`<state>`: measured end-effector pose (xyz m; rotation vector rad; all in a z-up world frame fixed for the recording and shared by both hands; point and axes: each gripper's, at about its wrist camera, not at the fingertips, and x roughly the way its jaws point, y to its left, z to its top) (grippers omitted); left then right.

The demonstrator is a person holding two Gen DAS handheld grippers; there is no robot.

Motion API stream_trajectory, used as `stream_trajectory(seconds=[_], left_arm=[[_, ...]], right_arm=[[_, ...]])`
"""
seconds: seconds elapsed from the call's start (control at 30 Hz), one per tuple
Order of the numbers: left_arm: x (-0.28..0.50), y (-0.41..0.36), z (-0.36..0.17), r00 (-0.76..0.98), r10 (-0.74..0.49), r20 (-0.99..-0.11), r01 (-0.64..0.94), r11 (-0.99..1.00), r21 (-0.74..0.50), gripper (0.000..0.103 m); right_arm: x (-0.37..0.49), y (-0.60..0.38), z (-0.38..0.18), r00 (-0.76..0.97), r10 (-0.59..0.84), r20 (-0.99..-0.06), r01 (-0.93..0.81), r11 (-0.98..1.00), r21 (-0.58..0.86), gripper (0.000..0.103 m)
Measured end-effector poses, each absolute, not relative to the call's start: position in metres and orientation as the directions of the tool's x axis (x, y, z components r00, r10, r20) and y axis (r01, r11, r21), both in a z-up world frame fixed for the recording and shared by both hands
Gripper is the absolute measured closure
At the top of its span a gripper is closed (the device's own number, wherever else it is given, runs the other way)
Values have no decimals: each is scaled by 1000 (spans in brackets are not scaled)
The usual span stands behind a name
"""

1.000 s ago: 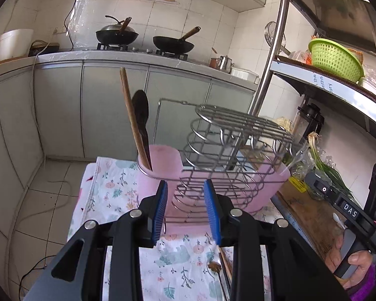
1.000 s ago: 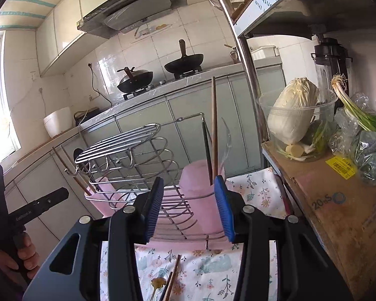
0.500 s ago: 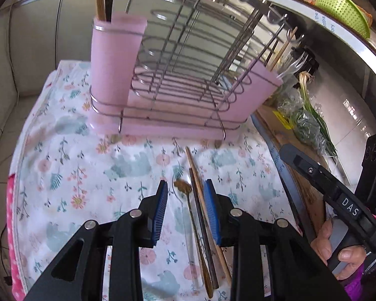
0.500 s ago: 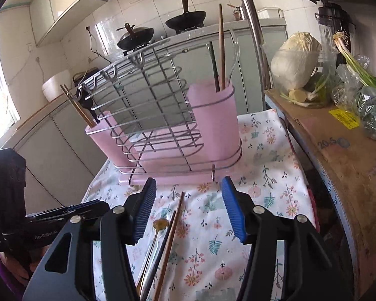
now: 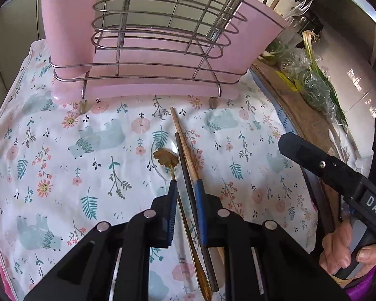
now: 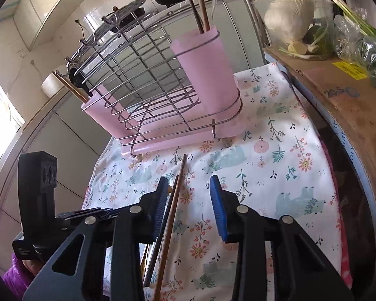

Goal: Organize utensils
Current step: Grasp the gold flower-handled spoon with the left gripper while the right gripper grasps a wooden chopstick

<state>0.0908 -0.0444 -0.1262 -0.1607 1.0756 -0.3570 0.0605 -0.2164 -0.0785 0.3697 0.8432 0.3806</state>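
Several slim utensils (image 5: pixel 188 175) lie bunched between the closing, not-yet-gripping left tool (image 5: pixel 185 200); right tool (image 6: pixel 189 200) unclenched.

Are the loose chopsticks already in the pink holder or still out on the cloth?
Out: the chopsticks lie flat on the cloth, in front of the holder.

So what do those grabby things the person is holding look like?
Each hand-held gripper is black plastic with two fingers, blue ribbed pads on the inner sides and round silver bolts on the arms. That goes for the left hand-held gripper and the right hand-held gripper. The right one's handle has white letters "DAS". The person wears purple sleeves.
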Motion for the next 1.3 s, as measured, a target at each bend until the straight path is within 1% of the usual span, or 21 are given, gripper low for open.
stream_trajectory(seconds=[0.2, 0.23, 0.27, 0.57, 0.8, 0.87, 1.03, 1.1, 1.13, 1.17, 1.23, 1.3], left_arm=[[97, -54, -138, 426, -291, -857, 205, 953, -222, 90], [97, -55, -139, 431, -283, -857, 206, 955, -211, 95], [98, -56, -139, 435, -276, -857, 205, 957, -204, 98], [95, -40, -135, 449, -304, -840, 180, 952, -248, 101], [90, -6, -122, 493, -291, -820, 111, 956, -272, 101], [90, 3, -123, 497, -275, -823, 87, 960, -268, 101], [91, 23, -133, 480, -249, -841, 37, 964, -265, 102], [92, 28, -137, 469, -251, -847, 31, 963, -268, 102], [92, 28, -138, 464, -253, -849, 32, 962, -270, 102], [93, 26, -139, 461, -254, -850, 35, 963, -269, 102], [95, 26, -140, 449, -261, -855, 45, 962, -269, 102], [97, 26, -141, 430, -267, -863, 50, 961, -273, 102]], right_arm=[[61, -217, -81, 598, 473, -648, -188, 868, 460, 68], [61, -218, -81, 597, 474, -647, -188, 867, 462, 68], [62, -218, -81, 596, 477, -646, -188, 865, 465, 68], [65, -211, -89, 559, 498, -663, -198, 857, 476, 68], [79, -202, -111, 458, 566, -685, -166, 812, 560, 69], [85, -198, -120, 415, 589, -694, -149, 796, 586, 74], [99, -182, -145, 327, 624, -710, -103, 770, 629, 78], [101, -176, -151, 310, 621, -720, -99, 774, 625, 80], [102, -173, -153, 303, 618, -726, -99, 778, 621, 84], [102, -170, -155, 298, 620, -726, -96, 776, 623, 92], [102, -170, -155, 300, 625, -721, -91, 771, 630, 95], [100, -170, -152, 314, 600, -736, -98, 791, 603, 95]])
